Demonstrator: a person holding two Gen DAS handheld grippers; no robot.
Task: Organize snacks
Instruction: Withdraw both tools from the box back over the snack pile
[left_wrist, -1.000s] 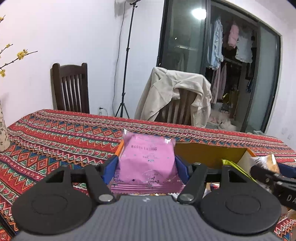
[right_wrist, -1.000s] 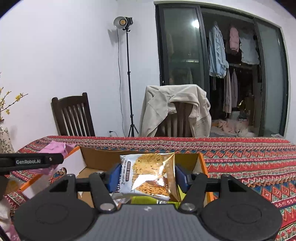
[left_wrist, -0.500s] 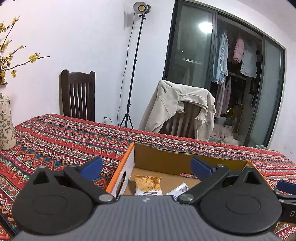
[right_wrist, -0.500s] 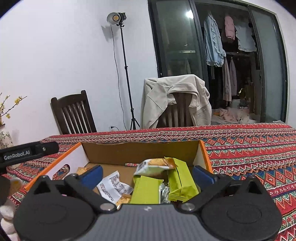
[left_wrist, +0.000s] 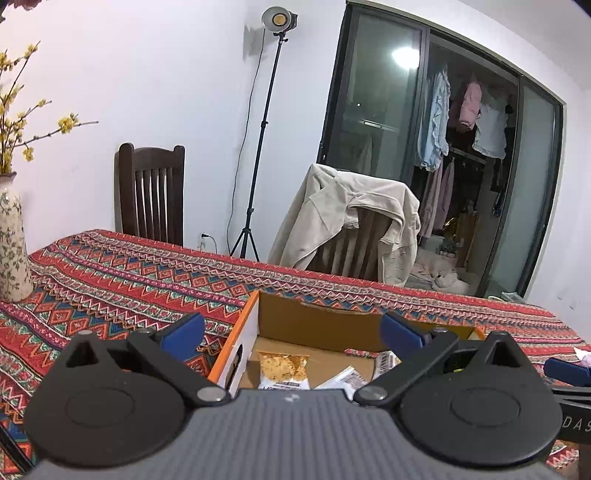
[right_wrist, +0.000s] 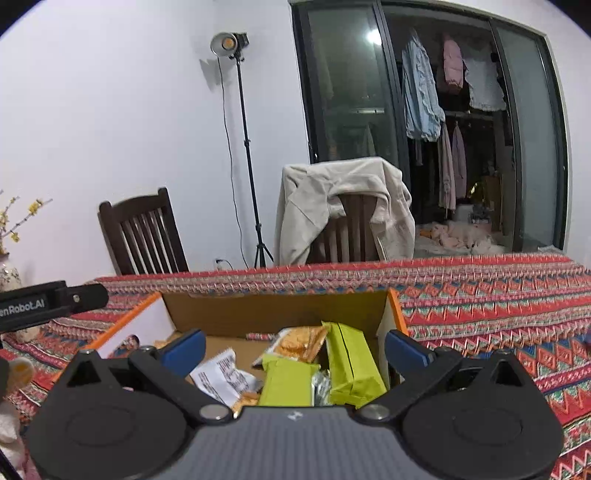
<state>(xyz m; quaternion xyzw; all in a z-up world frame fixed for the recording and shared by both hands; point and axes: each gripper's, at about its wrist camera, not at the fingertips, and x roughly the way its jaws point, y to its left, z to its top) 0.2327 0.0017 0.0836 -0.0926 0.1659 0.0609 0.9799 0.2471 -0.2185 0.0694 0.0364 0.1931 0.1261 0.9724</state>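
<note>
White-walled room, counter (left_wrist: 122, 280) covered in red patterned woven cloth, two dark wooden chairs behind it, one draped with a beige jacket (left_wrist: 351, 218); a light stand (left_wrist: 266, 122) between them, glass doors with hanging clothes at right. Floral ceramic vase (left_wrist: 11, 243) with yellow-flowered twigs at the counter's left end.

Open brown cardboard box with orange rim (right_wrist: 280, 314) sits on the counter, in front of both grippers. Inside, right wrist view: two lime-green wrapped bars (right_wrist: 351, 365), one leaning against the right wall, one flatter beside it; an orange-and-clear crisp packet (right_wrist: 299, 341) behind them; a white printed packet (right_wrist: 225, 376) to the left. Left wrist view shows a clear packet of golden snack pieces (left_wrist: 282, 369) on the box floor near the left wall.

Left gripper (left_wrist: 291, 332): blue-padded fingers (left_wrist: 183, 330) spread wide, nothing between them, hovering over the box's left wall. Right gripper (right_wrist: 293, 345): fingers (right_wrist: 406, 350) likewise wide apart, empty, above the snacks, touching none.
</note>
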